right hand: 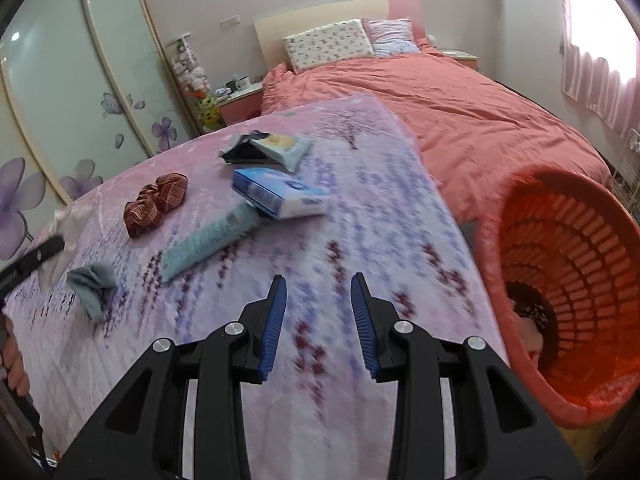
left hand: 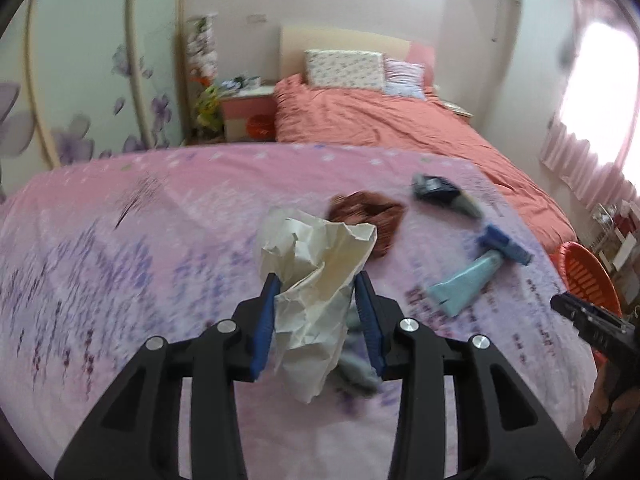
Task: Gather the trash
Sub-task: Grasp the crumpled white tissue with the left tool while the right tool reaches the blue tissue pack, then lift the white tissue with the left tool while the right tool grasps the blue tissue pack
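From my left wrist camera, my left claw (left hand: 316, 280) is clamped on a crumpled cream paper (left hand: 316, 264), the blue pads pressing its sides while it hangs above the pink flowered sheet (left hand: 120, 264). A small grey-blue scrap (left hand: 354, 368) lies on the sheet under the paper. Beyond the paper lies a brown striped scrunchie (left hand: 366, 214), and to the right of the paper lie a dark packet (left hand: 442, 194), a blue box (left hand: 506, 246) and a light teal pouch (left hand: 466, 282). The orange basket (left hand: 588, 276) shows further right of the paper, past the sheet's edge, with my right claw's black tip just in front of it. From my right wrist camera, my right claw (right hand: 319, 282) stands parted with nothing between its pads, over the sheet (right hand: 380, 200). The orange basket (right hand: 580, 256) sits just right of it, off the sheet's edge, tipped toward me, with something dark and patterned at its bottom. Left of the basket, on the sheet, lie the blue box (right hand: 280, 194), the teal pouch (right hand: 208, 244), the opened dark packet (right hand: 266, 150), the scrunchie (right hand: 154, 202) and the grey-blue scrap (right hand: 92, 280).
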The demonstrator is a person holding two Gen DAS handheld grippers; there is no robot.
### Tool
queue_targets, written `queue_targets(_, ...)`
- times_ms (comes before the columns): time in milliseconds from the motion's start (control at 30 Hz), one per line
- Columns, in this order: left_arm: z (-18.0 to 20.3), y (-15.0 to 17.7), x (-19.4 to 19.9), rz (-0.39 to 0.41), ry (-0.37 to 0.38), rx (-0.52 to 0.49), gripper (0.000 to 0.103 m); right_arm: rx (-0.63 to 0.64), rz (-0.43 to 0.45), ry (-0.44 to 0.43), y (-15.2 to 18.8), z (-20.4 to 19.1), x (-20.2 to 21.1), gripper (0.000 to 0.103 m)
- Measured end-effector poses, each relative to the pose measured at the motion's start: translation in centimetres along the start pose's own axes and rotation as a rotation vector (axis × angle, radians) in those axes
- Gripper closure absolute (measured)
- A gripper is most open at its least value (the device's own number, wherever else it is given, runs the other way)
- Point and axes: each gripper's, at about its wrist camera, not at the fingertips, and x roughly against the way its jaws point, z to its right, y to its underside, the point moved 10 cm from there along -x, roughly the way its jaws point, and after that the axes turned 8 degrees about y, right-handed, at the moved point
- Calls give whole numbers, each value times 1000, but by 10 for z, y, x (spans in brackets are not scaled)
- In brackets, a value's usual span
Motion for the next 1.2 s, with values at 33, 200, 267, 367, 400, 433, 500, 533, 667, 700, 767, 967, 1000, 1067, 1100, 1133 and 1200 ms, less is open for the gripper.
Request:
queue_targets(33, -10, 2, -1, -6, -6, 25, 64, 6, 5, 3, -3, -2, -2, 68)
queue_targets(200, -44, 11, -10, -39, -28, 93, 64, 29, 49, 25, -27, -16, -12, 68)
queue_targets(267, -51, 12, -16, -52, -32, 107, 64, 53, 52, 36, -34, -20, -18, 67)
queue_targets(367, -52, 16, -23, -64, -24, 115, 64, 95, 35, 61, -38, -27, -31, 60)
queue_targets(400, -52, 17, -25, -66, -23, 113, 64, 104, 27, 66, -37, -28, -34, 60)
queue_targets(433, -50, 18, -27, -70, -20, 108, 64, 116, 20, 73, -36, -29, -37, 60)
queue_targets(500, -47, 19, -29, -75, -19, 100, 64, 141, 19, 106, -35, -29, -41, 61)
queue_targets(533, -46, 21, -31, -79, -20, 96, 64, 155, 16, 130, -35, -28, -45, 64)
queue_targets(667, -43, 28, -35, -90, -14, 97, 64, 131, 15, 118, -29, -23, -40, 82)
queue_targets(700, -42, 29, -36, -91, -13, 97, 64, 127, 21, 114, -28, -21, -36, 83)
queue_targets(767, -41, 32, -36, -93, -11, 94, 64, 109, 19, 95, -22, -18, -24, 84)
queue_targets(967, -31, 41, -31, -95, 17, 79, 64, 16, -75, -21, 7, -18, 1, 85)
queue_targets(1000, -30, 43, -29, -96, 23, 77, 64, 10, -94, -50, 14, -20, 5, 85)
queue_targets(1067, -24, 48, -26, -97, 35, 67, 64, 19, -107, -69, 22, -26, 7, 85)
queue_targets(1100, -23, 50, -24, -99, 37, 62, 64, 34, -104, -63, 25, -29, 8, 84)
queue_targets(1133, -22, 52, -24, -101, 38, 58, 64, 60, -84, -40, 26, -31, 9, 84)
queue_targets(1200, -22, 54, -24, -103, 32, 56, 63, 84, -65, -10, 24, -34, 8, 57)
